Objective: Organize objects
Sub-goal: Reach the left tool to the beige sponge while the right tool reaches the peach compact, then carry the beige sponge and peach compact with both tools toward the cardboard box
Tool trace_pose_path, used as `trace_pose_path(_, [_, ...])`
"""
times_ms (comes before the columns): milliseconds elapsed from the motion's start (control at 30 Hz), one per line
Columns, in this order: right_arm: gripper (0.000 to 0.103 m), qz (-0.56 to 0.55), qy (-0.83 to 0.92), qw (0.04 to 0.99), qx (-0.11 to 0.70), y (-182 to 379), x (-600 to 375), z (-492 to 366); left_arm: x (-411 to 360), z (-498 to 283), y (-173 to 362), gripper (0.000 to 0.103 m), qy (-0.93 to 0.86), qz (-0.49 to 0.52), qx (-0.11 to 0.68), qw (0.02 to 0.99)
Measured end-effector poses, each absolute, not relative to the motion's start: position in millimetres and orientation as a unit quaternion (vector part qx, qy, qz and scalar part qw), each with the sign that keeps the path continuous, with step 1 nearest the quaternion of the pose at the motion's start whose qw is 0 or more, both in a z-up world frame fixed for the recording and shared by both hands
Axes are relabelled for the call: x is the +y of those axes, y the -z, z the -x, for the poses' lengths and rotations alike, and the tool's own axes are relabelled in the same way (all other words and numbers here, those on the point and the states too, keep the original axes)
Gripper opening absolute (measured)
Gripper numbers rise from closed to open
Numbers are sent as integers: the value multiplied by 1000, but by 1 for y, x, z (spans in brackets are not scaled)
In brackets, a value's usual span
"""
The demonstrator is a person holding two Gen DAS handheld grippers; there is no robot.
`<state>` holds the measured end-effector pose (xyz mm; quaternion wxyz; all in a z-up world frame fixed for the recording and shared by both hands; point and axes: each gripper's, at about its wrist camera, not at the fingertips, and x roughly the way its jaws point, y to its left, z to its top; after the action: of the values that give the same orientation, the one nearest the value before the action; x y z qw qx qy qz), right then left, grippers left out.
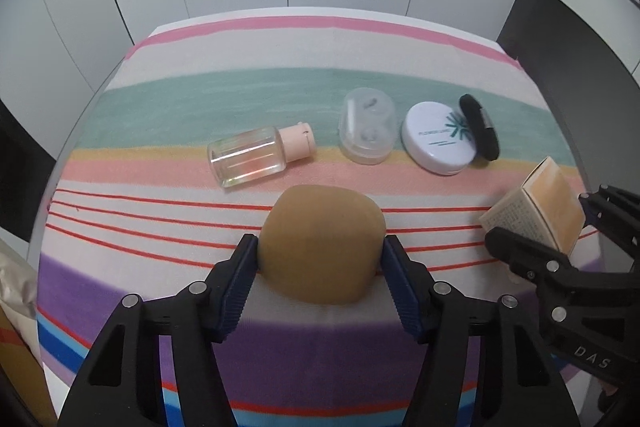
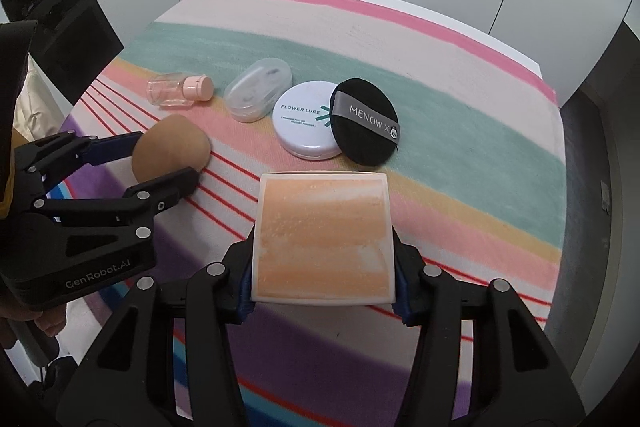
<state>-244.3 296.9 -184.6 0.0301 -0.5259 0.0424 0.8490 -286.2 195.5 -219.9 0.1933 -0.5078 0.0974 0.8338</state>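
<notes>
A brown rounded makeup sponge (image 1: 324, 223) rests on the striped cloth, and my left gripper (image 1: 321, 242) is shut on it, its blue pads pressing both sides. The right wrist view shows the same sponge (image 2: 172, 143) in the left gripper (image 2: 162, 161) at the left. My right gripper (image 2: 324, 249) is shut on a square orange-faced box (image 2: 324, 219), held tilted up off the cloth. In the left wrist view that box (image 1: 536, 203) and the right gripper (image 1: 564, 225) sit at the right edge.
Across the middle of the striped cloth (image 1: 180, 99) lie a clear bottle with a pink cap (image 1: 256, 155), a clear plastic case (image 1: 366, 131), a white round compact (image 1: 436, 139) and a black puff (image 1: 480, 133) leaning on it. White cabinet doors stand behind the table.
</notes>
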Motion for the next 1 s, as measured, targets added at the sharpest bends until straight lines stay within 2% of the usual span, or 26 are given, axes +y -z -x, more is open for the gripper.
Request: trace_pose_path(1000, [54, 497, -864, 58, 51, 68, 276, 162, 156, 193, 93, 64, -868, 453, 63, 193])
